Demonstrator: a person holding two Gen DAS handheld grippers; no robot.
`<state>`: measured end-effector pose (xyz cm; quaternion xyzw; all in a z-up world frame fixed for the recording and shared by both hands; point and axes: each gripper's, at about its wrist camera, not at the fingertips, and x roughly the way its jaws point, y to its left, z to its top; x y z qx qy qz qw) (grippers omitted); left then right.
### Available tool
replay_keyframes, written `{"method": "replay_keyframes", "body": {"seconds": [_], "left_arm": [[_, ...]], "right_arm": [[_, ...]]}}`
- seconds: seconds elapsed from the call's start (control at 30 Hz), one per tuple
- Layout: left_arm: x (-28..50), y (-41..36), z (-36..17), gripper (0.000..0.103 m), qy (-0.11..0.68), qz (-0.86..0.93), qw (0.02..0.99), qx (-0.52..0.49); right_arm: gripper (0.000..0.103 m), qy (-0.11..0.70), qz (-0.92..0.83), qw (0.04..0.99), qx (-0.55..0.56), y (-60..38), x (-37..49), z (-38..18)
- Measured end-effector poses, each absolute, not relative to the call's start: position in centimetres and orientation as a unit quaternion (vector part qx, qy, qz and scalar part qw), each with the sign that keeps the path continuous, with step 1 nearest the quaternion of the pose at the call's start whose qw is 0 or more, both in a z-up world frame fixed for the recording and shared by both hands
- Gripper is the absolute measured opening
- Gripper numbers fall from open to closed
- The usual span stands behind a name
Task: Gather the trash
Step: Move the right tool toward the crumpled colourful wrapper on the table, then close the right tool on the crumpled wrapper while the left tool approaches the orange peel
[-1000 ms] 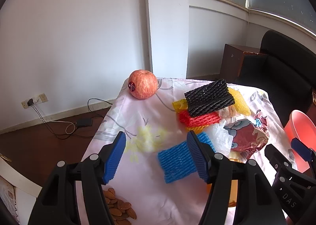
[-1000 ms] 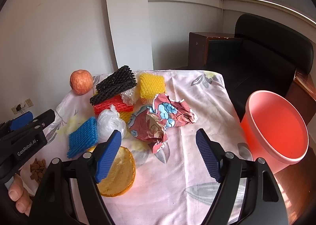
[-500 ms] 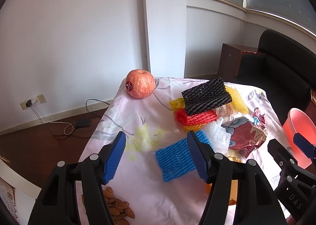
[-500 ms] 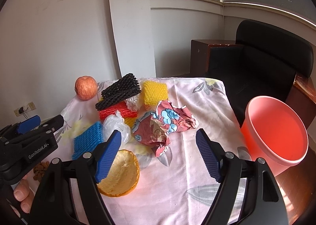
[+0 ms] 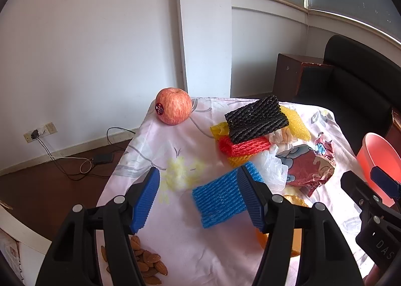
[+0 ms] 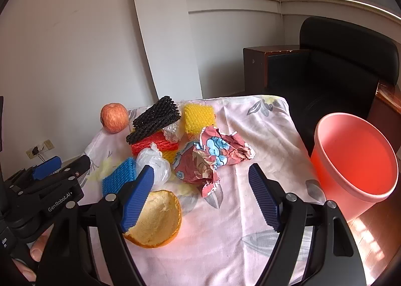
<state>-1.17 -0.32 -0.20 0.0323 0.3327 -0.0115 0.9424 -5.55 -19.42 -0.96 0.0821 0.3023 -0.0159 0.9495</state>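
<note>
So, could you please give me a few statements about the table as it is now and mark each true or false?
1. The black foam net lies on top of the red foam net. True.
2. The left gripper grips the blue foam net. False: it is open and holds nothing.
3. The pink bucket holds trash. False: no trash shows inside.
4. The orange peel lies hollow side up. True.
5. The right gripper is open. True.

There is bare cloth (image 6: 263, 135) between the crumpled wrapper (image 6: 213, 158) and the pink bucket (image 6: 356, 165), so a hand could pass there. The trash pile is packed tight: black net (image 6: 155, 118) on red net (image 6: 155, 143), bag (image 6: 155, 165) touching blue net (image 6: 119, 178). The orange peel (image 6: 158, 218) blocks the near edge.
</note>
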Motion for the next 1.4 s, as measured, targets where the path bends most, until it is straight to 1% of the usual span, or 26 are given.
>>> {"method": "replay_keyframes", "body": {"seconds": [0.33,0.47,0.83,0.9,1.13,1.23,1.4], "left_arm": [[-1.0,-0.4,-0.5,0.063,0.339,-0.016,0.940,0.031],[-1.0,-0.4,-0.6,0.063,0.341,-0.016,0.939,0.031],[-0.7,0.0,-0.7,0.063,0.346,-0.019,0.938,0.026],[-0.7,0.1,-0.8,0.063,0.347,-0.021,0.937,0.025],[-0.6,0.4,-0.9,0.063,0.351,-0.039,0.935,0.020],[-0.5,1.0,-1.1,0.063,0.357,-0.057,0.932,0.015],[-0.8,2.6,-1.9,0.059,0.365,-0.083,0.927,0.016]], "right_arm": [[0.077,0.296,-0.014,0.952,0.080,-19.5,-5.7,-0.8],[0.072,0.300,-0.007,0.950,0.081,-19.4,-5.6,-0.8],[0.070,0.303,0.002,0.950,0.077,-19.3,-5.5,-0.8],[0.066,0.305,0.007,0.949,0.077,-19.3,-5.5,-0.8],[0.064,0.314,0.015,0.946,0.079,-19.8,-5.7,-1.1],[0.061,0.321,0.020,0.943,0.080,-20.1,-5.9,-1.3],[0.051,0.337,0.042,0.936,0.091,-20.7,-6.4,-1.9]]}}
